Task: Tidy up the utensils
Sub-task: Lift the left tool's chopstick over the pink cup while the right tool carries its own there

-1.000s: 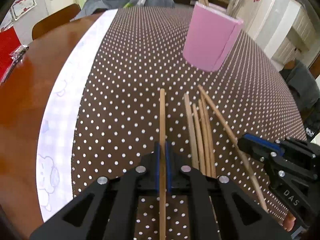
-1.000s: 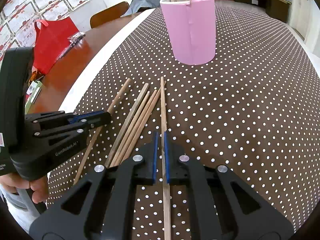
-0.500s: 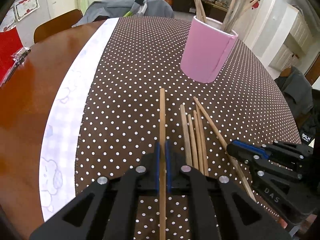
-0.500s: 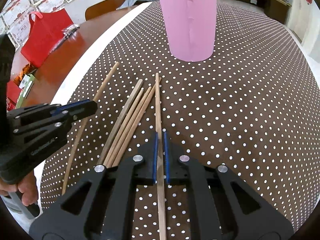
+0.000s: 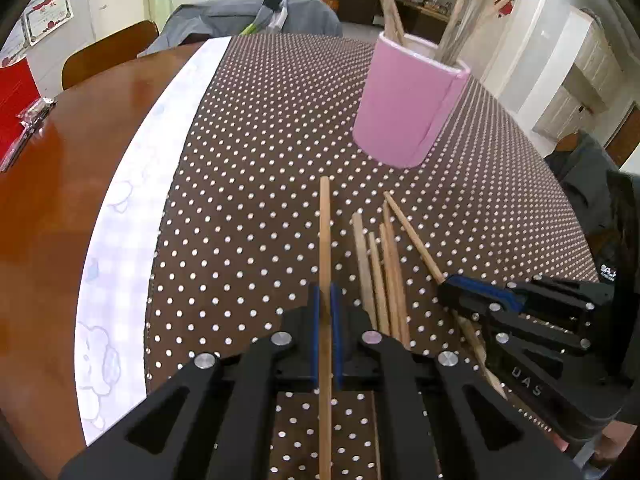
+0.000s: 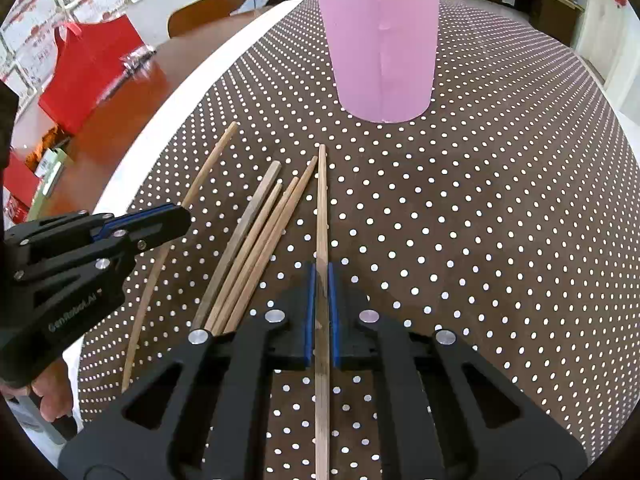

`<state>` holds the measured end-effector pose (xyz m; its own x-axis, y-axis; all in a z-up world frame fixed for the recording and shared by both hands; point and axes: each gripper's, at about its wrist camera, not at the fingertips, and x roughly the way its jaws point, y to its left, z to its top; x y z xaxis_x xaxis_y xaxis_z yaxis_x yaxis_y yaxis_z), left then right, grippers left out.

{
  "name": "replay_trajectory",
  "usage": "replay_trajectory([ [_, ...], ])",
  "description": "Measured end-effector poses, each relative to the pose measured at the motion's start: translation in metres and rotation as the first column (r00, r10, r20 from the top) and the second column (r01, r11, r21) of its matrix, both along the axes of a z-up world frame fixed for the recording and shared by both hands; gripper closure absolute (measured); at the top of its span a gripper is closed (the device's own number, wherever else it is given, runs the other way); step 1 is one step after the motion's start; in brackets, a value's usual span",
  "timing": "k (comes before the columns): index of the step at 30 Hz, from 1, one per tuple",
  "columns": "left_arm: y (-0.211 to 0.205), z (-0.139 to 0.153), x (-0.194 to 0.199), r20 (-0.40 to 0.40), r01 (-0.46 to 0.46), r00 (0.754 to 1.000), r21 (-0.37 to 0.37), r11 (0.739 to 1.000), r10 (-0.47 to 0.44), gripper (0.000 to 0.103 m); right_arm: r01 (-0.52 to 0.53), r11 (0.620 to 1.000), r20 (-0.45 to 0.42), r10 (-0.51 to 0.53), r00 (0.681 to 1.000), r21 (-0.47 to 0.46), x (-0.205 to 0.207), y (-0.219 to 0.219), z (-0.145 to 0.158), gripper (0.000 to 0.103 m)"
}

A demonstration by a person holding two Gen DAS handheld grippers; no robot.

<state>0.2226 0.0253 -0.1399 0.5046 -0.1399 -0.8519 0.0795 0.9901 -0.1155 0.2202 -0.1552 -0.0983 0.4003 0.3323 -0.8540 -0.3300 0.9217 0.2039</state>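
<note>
Both jaws clamped: left gripper (image 5: pixel 325 312) & right gripper (image 6: pixel 320 300) each hold a chopstick (image 5: pixel 325 232).

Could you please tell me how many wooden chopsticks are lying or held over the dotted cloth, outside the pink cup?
6: one in the right gripper, one in the left gripper, four bunched chopsticks between them. More stand in the pink cup; their count is unclear.

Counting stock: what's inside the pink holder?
Several wooden sticks rise above the rim of the pink holder. Their lower parts and anything else inside are hidden by its wall.
</note>
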Motion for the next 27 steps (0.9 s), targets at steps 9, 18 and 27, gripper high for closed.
replay_trajectory([
  [9, -0.012, 0.037, -0.008, 0.134, 0.051, 0.99, -0.048, 0.998, -0.044, 0.097, 0.008, 0.993, 0.107, -0.021, 0.994, 0.115, -0.011, -0.022, 0.035, 0.096],
  [18, -0.024, 0.085, -0.009, 0.316, 0.101, 0.947, -0.11, 0.989, -0.061, 0.097, 0.017, 0.973, 0.279, -0.082, 0.957, 0.229, -0.022, -0.039, 0.087, 0.096],
  [27, -0.036, 0.119, 0.001, 0.608, 0.166, 0.793, -0.155, 0.974, -0.038, 0.097, 0.01, 0.963, 0.455, -0.136, 0.88, 0.268, -0.021, -0.052, 0.14, 0.097],
])
